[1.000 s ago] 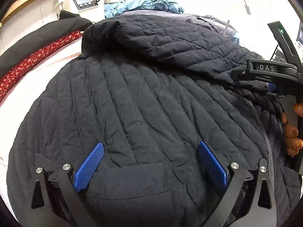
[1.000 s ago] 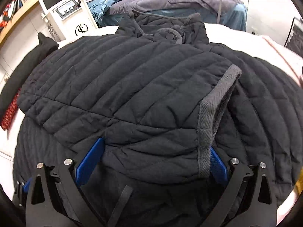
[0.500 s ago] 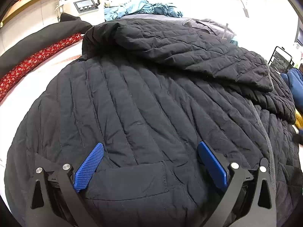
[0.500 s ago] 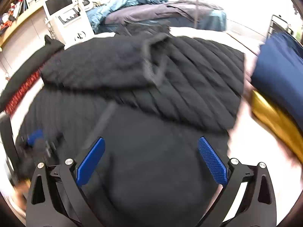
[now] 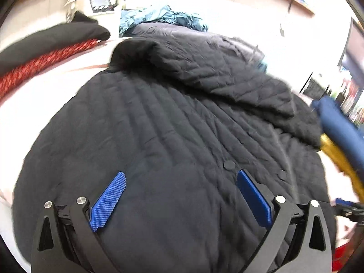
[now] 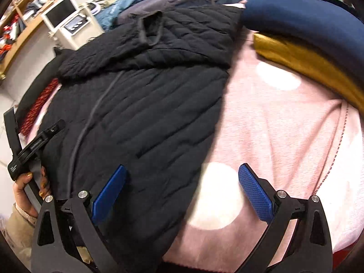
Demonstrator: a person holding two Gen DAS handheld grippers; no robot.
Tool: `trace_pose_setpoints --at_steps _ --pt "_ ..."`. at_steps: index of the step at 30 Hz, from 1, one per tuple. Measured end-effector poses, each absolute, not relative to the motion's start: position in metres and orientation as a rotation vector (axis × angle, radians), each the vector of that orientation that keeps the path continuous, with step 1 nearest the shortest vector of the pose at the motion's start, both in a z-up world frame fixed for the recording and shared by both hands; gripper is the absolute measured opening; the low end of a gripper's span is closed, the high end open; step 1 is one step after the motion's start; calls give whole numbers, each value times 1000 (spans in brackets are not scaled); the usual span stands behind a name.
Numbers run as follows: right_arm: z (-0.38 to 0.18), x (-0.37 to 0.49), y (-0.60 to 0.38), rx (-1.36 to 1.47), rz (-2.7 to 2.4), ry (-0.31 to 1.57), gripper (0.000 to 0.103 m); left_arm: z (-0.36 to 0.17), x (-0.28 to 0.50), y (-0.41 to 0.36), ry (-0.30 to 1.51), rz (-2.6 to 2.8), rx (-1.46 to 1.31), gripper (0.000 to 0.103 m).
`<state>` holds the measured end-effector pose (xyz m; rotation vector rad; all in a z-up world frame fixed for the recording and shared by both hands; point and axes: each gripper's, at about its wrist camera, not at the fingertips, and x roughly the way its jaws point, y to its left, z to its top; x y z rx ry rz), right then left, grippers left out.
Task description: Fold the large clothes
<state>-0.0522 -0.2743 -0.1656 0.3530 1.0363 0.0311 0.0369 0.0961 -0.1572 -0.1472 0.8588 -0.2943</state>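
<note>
Two spread hand-held grippers, left (image 5: 180, 196) over black jacket (image 5: 173, 132), right (image 6: 182, 191) at its edge

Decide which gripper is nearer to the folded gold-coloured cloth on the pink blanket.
Right. The right gripper straddles the black jacket's edge, with the gold cloth just ahead-right. The left gripper is over the jacket's middle, farther from it.

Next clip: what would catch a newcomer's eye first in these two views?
A big black quilted jacket fills the middle of both views, spread on a pink blanket with white dots, one sleeve folded across its chest. Both grippers, left and right, hover open over its lower edge. At the far right, a navy cushion lies on a mustard one.
</note>
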Motion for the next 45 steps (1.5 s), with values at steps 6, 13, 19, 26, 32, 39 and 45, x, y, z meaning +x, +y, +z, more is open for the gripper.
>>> trace_pose_setpoints --at_steps 6,13,19,26,32,39,45 --pt "-167 -55 -258 375 133 1071 97 -134 28 193 848 -227 -304 92" --pt "-166 -57 -240 366 221 1097 97 -150 40 229 988 -311 -283 87" --pt "-165 -61 -241 380 272 1126 97 -176 47 213 1061 -348 -219 90" --pt "-170 -69 -230 305 313 1180 82 -172 50 211 1059 -317 -244 81" --pt "-167 -72 -230 260 316 1191 57 -164 40 217 1067 -334 -337 34" --pt "-186 -73 -244 417 399 1261 55 -171 45 222 1114 -358 -394 28" --pt "-196 -61 -239 476 395 1237 54 -180 58 223 1165 -386 -455 34"
